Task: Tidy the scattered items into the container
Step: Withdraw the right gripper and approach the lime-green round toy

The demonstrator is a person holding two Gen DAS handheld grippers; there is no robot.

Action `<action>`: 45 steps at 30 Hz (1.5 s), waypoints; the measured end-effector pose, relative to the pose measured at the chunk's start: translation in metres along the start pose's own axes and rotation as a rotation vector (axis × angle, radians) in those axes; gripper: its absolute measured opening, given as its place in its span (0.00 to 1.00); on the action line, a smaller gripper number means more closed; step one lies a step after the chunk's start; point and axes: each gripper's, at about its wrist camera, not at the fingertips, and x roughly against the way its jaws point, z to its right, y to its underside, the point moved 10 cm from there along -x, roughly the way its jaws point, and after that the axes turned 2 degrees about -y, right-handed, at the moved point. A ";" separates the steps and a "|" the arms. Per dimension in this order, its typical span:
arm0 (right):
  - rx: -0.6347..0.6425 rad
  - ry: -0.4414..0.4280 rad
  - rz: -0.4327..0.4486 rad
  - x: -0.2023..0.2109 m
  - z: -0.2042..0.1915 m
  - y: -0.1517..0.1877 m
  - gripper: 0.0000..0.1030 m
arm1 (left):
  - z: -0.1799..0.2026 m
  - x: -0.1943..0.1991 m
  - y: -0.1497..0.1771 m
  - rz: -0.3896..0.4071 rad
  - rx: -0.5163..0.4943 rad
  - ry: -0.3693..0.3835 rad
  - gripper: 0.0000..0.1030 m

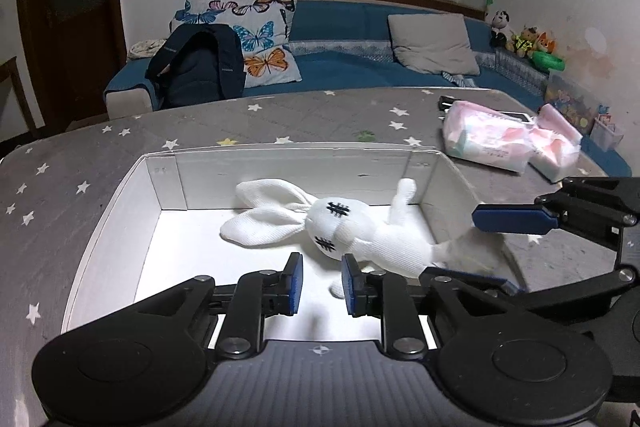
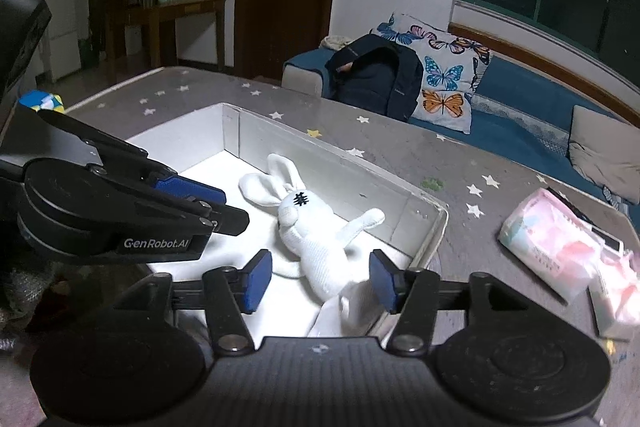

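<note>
A white plush rabbit (image 1: 352,227) with stitched black eyes lies on its side on the floor of a shallow white cardboard box (image 1: 280,163). Its legs trail over the box's near right corner. My left gripper (image 1: 322,283) hovers open over the box just in front of the rabbit's head, with nothing between its blue pads. My right gripper (image 2: 320,281) stands open around the rabbit's (image 2: 316,239) lower body and legs, and its pads do not touch the toy. The left gripper (image 2: 234,205) also shows at the left above the box (image 2: 360,179).
The box sits on a table with a grey star-printed cloth (image 1: 320,115). Pink and white tissue packs (image 1: 504,143) lie on the table to the right of the box. A small blue and yellow object (image 2: 40,101) lies at the far left. A blue sofa with pillows and a dark backpack (image 1: 200,67) stands beyond the table.
</note>
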 end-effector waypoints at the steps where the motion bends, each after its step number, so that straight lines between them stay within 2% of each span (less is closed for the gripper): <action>1: -0.006 0.002 0.009 0.005 -0.001 0.001 0.61 | 0.002 0.003 0.001 0.004 0.001 0.001 0.23; 4: -0.020 0.005 0.028 0.018 -0.002 0.005 0.63 | 0.007 0.012 0.005 0.012 0.005 0.008 0.23; 8: -0.025 0.012 0.046 0.034 -0.008 0.014 0.73 | 0.014 0.023 0.012 0.019 0.003 0.015 0.23; 13: -0.043 0.014 0.062 0.052 -0.012 0.028 0.75 | 0.024 0.037 0.023 0.024 0.001 0.027 0.23; 16: -0.053 0.020 0.066 0.062 -0.014 0.038 0.80 | 0.030 0.046 0.029 0.030 0.000 0.037 0.23; 26: -0.072 0.046 0.054 0.087 -0.019 0.082 0.81 | 0.054 0.071 0.052 0.040 -0.003 0.098 0.25; 31: -0.100 0.045 0.031 0.089 -0.019 0.102 0.81 | 0.072 0.075 0.068 0.010 -0.009 0.153 0.25; 36: -0.137 0.043 0.016 0.086 -0.016 0.115 0.81 | 0.089 0.075 0.081 -0.023 -0.024 0.204 0.25; 45: -0.209 0.035 0.006 0.079 -0.006 0.128 0.76 | 0.111 0.074 0.085 -0.049 -0.066 0.286 0.25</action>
